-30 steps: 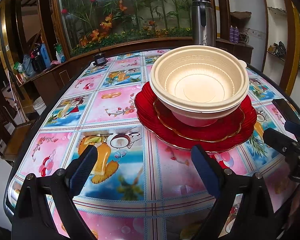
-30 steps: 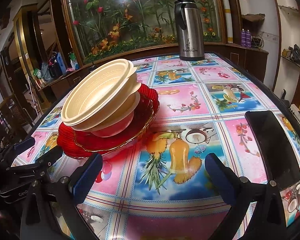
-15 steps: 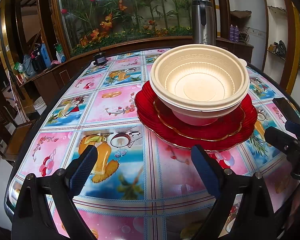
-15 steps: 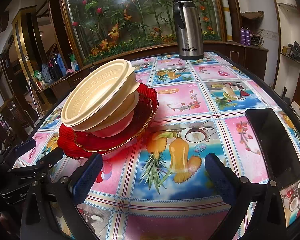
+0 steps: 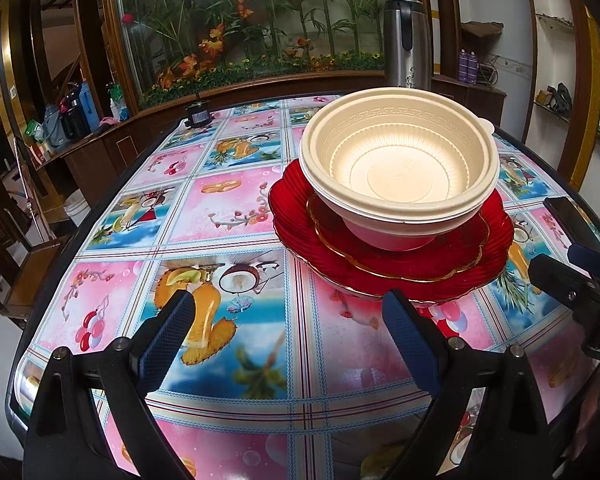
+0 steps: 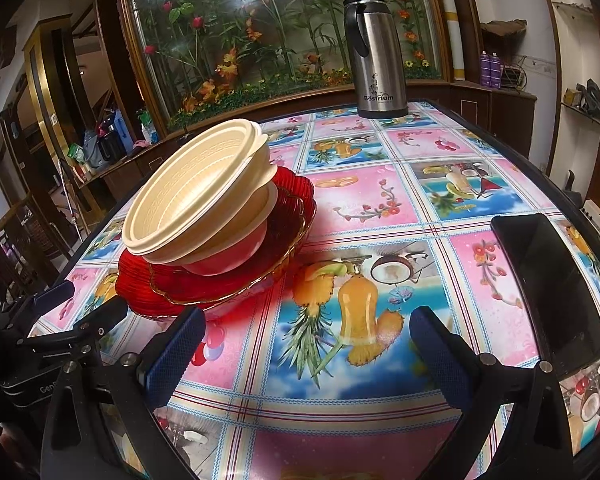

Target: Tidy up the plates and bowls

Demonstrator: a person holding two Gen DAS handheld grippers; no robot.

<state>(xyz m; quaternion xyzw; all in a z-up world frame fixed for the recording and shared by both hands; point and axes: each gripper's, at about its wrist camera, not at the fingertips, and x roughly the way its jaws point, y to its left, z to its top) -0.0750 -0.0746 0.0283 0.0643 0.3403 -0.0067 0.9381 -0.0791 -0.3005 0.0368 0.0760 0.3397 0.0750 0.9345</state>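
Note:
Nested cream bowls (image 5: 399, 168) (image 6: 198, 192) sit in a stack on red scalloped plates (image 5: 391, 268) (image 6: 228, 280) with gold rims, on a table with a colourful fruit-print cloth. A pinkish bowl shows beneath the cream ones. My left gripper (image 5: 288, 332) is open, low over the table's front, a short way before the plates, with nothing between its fingers. My right gripper (image 6: 307, 344) is open too, to the right of the stack, over a pineapple picture. Each gripper shows at the edge of the other's view.
A black phone (image 6: 547, 288) (image 5: 571, 216) lies flat at the table's right side. A steel thermos jug (image 6: 373, 56) (image 5: 405, 40) stands at the far edge. A small dark object (image 5: 198, 114) sits far left. Chairs and wooden cabinets surround the table.
Almost nothing moves. The right gripper's view drifts slightly, and both grippers stay open and apart from the stack.

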